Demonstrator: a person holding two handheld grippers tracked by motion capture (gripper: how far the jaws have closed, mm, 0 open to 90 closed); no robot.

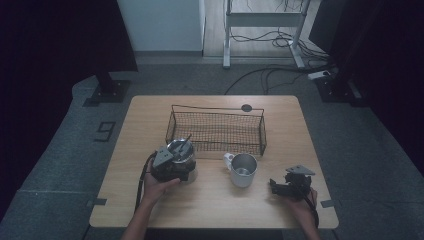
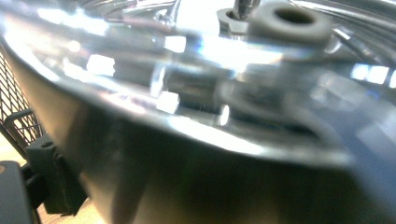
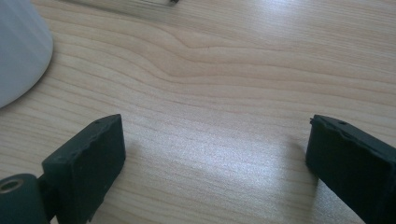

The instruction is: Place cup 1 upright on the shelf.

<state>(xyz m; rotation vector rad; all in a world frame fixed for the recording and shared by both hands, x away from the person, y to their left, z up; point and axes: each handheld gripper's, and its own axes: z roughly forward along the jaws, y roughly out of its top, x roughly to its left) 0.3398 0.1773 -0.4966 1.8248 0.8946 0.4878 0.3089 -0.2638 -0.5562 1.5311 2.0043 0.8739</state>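
A person's left hand held the left gripper against a shiny metal cup with a utensil inside, at the wire basket's near left corner. That cup's blurred wall crowded the left gripper view; whether the jaws pinched it could not be told. The right gripper rested low near the table's right edge, jaws spread over bare wood. A steel mug stood between the grippers on the light wooden table, above grey floor and trailing cables.
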